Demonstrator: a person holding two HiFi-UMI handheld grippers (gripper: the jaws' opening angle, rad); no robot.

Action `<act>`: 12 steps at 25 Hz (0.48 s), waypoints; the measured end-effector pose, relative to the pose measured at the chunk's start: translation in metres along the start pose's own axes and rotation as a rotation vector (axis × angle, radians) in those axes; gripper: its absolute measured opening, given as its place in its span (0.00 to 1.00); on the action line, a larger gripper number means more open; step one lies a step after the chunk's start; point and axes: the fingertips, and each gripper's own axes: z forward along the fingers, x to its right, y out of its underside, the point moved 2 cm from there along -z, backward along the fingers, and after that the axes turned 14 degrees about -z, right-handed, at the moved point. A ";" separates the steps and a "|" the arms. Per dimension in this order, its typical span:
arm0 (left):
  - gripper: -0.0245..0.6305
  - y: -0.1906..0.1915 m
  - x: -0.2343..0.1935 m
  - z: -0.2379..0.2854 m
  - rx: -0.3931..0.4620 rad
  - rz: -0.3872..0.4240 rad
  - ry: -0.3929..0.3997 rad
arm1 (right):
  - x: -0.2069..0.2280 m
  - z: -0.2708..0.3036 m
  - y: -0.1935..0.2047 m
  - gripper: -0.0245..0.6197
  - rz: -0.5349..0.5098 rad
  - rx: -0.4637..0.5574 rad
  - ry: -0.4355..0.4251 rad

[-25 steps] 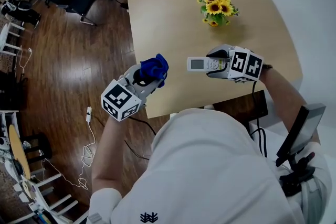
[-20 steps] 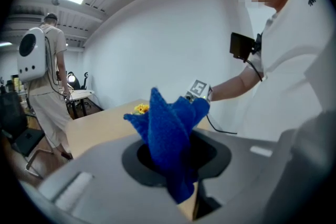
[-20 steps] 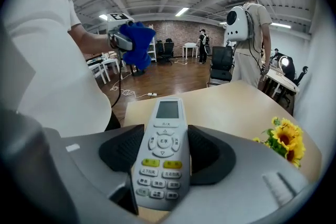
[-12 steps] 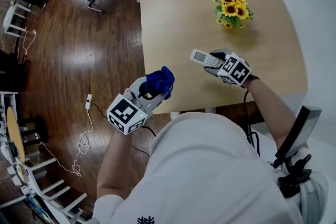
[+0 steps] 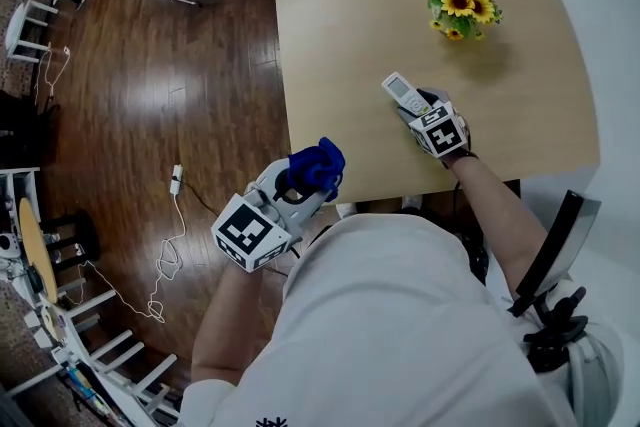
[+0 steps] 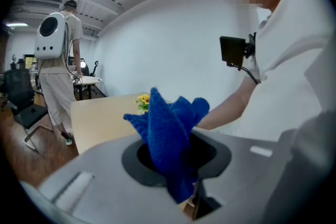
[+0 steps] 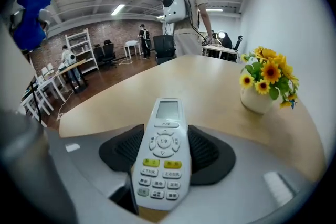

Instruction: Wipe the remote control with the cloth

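Head view: your left gripper [image 5: 303, 183] hangs off the near edge of the worktop [image 5: 340, 25], over the wood floor, with its jaws clenched on the blue cloth [image 5: 318, 163]. Your right gripper [image 5: 418, 107] is over the worktop near that front edge, jaws clamped on the remote control [image 5: 401, 91]. The remote's screen end sticks out toward the sunflower pot [image 5: 462, 0]. Cloth and remote are well apart, so no wiping contact yet. I can't tell whether the remote rests on the worktop or hovers above it. Your right forearm reaches forward with the wrist tipped down. Your left elbow is bent and that gripper angles in toward the worktop.

Left gripper view: the cloth stands bunched between the jaws, pinched low, with loose folds flopping above. The likely risk is that a hard drag pulls the cloth out of the grip. The folds also block your sightline to the remote, so you could miss it or hit it with bare jaw.

Right gripper view: the remote lies button side up, with the pads gripping its sides around the middle and the screen end free. If you press the cloth on that free end, the remote may lever or twist in the grip and drop. The pot sits near on the right, and a wide swipe could knock it over.
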 end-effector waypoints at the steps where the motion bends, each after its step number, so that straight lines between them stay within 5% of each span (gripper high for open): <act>1: 0.20 0.001 0.000 -0.003 -0.002 -0.005 0.004 | -0.001 0.001 -0.001 0.45 0.015 -0.001 0.015; 12: 0.20 0.021 -0.009 -0.040 -0.027 -0.038 0.064 | -0.018 0.033 0.032 0.45 0.073 -0.084 0.079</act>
